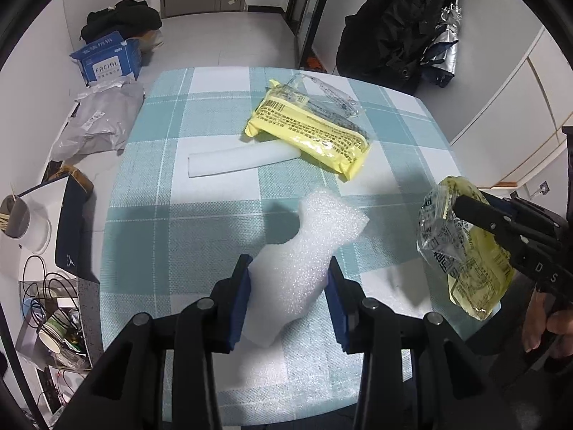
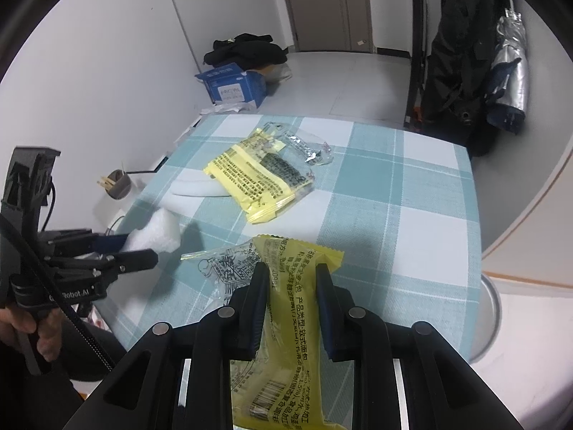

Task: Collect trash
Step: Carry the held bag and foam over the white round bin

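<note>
Both tongs loaded with light, soft trash

My left tongs (image 1: 288,288) pinch springy foam (image 1: 304,251); right tongs (image 2: 292,288) clamp a slippery, crinkly wrapper (image 2: 286,340) mid-body above the bench (image 2: 412,215).

Wrapper (image 1: 309,132) lies on foam sheet (image 1: 229,161), mid table (image 1: 394,143); foam chunk (image 1: 304,251) nearer, prob. lifted.

Left gripper (image 1: 290,286) clamped on white foam (image 1: 304,251) above checked surface (image 1: 222,222). Right gripper (image 1: 462,208) at right edge, gripping yellow wrapper (image 1: 465,261). Farther back, second yellow wrapper (image 1: 315,132) overlapping a white tube (image 1: 232,161).
</note>
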A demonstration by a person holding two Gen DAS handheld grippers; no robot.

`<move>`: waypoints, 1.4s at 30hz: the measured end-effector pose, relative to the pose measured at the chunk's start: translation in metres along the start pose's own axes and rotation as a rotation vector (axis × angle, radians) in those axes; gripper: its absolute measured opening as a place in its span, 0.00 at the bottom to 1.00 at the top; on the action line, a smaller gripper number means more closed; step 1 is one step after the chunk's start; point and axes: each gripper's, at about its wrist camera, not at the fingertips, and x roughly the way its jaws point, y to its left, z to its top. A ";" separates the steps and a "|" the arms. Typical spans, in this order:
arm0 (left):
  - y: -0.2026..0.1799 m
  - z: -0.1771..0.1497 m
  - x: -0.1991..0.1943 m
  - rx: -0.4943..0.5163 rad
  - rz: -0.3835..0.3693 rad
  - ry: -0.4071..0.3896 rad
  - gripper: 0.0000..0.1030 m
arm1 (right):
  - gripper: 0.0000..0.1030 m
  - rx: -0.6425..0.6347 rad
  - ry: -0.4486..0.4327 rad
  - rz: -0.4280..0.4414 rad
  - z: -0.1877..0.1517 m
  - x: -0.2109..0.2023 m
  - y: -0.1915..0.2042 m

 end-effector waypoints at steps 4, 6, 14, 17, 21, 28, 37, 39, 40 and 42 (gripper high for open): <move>0.002 0.001 -0.008 -0.023 -0.036 -0.018 0.33 | 0.24 -0.004 -0.015 -0.007 0.000 -0.007 0.004; 0.003 0.002 -0.014 -0.036 -0.053 -0.032 0.33 | 0.24 -0.015 -0.024 -0.016 0.001 -0.012 0.007; -0.008 0.011 -0.031 -0.031 -0.077 -0.087 0.33 | 0.24 0.033 -0.092 -0.017 0.013 -0.042 -0.005; -0.015 0.018 -0.037 -0.019 -0.086 -0.112 0.33 | 0.24 0.041 -0.123 -0.020 0.021 -0.059 -0.012; -0.023 0.024 -0.049 -0.022 -0.098 -0.144 0.33 | 0.24 0.039 -0.183 -0.023 0.033 -0.090 -0.022; -0.055 0.043 -0.077 0.015 -0.139 -0.219 0.33 | 0.24 0.049 -0.282 -0.033 0.051 -0.146 -0.044; -0.115 0.077 -0.091 0.103 -0.194 -0.276 0.33 | 0.24 0.095 -0.382 -0.068 0.060 -0.204 -0.091; -0.128 0.083 -0.087 0.123 -0.207 -0.272 0.33 | 0.24 0.110 -0.388 -0.088 0.057 -0.211 -0.107; -0.136 0.087 -0.084 0.136 -0.218 -0.268 0.33 | 0.24 0.117 -0.388 -0.093 0.055 -0.214 -0.113; -0.147 0.090 -0.080 0.155 -0.236 -0.265 0.33 | 0.24 0.139 -0.378 -0.104 0.050 -0.219 -0.130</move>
